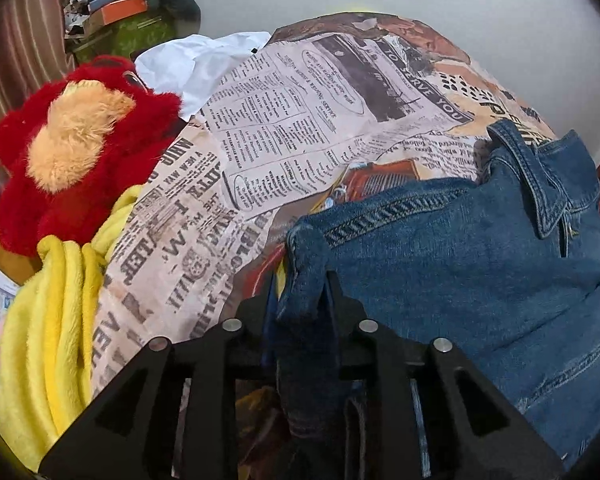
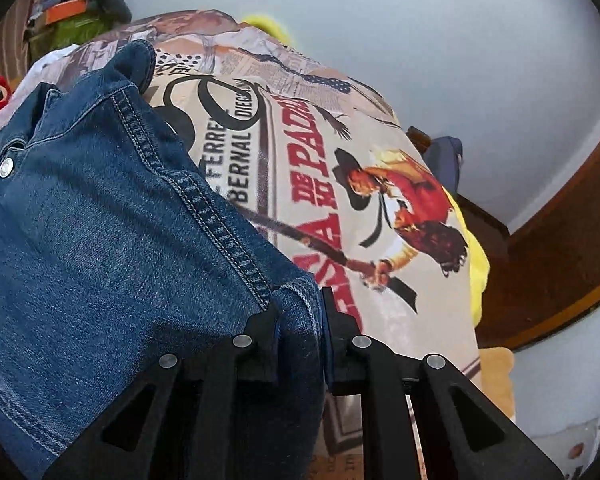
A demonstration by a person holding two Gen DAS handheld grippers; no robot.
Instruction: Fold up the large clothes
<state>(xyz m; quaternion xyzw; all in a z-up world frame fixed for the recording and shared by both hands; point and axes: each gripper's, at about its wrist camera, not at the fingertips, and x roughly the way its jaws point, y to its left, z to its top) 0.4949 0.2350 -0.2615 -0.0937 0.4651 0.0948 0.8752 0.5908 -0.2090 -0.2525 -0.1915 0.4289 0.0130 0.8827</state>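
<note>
A blue denim jacket (image 1: 460, 248) lies on a bed covered by a newspaper-print sheet (image 1: 284, 120). Its collar points toward the far right in the left wrist view. My left gripper (image 1: 300, 296) is at the jacket's near left corner. Its jaws stand slightly apart, and a fold of denim sits loosely between them. In the right wrist view the denim jacket (image 2: 100, 240) fills the left half, with a metal snap button near its left edge. My right gripper (image 2: 300, 312) is shut on the jacket's near right corner, low over the sheet (image 2: 320, 152).
A red plush toy (image 1: 72, 152) and a yellow fleece blanket (image 1: 52, 320) lie at the bed's left side. A white cloth (image 1: 204, 64) is behind them. Cluttered boxes (image 1: 120, 12) stand at the far left. A white wall (image 2: 460, 40) and a wooden frame (image 2: 560, 232) bound the right.
</note>
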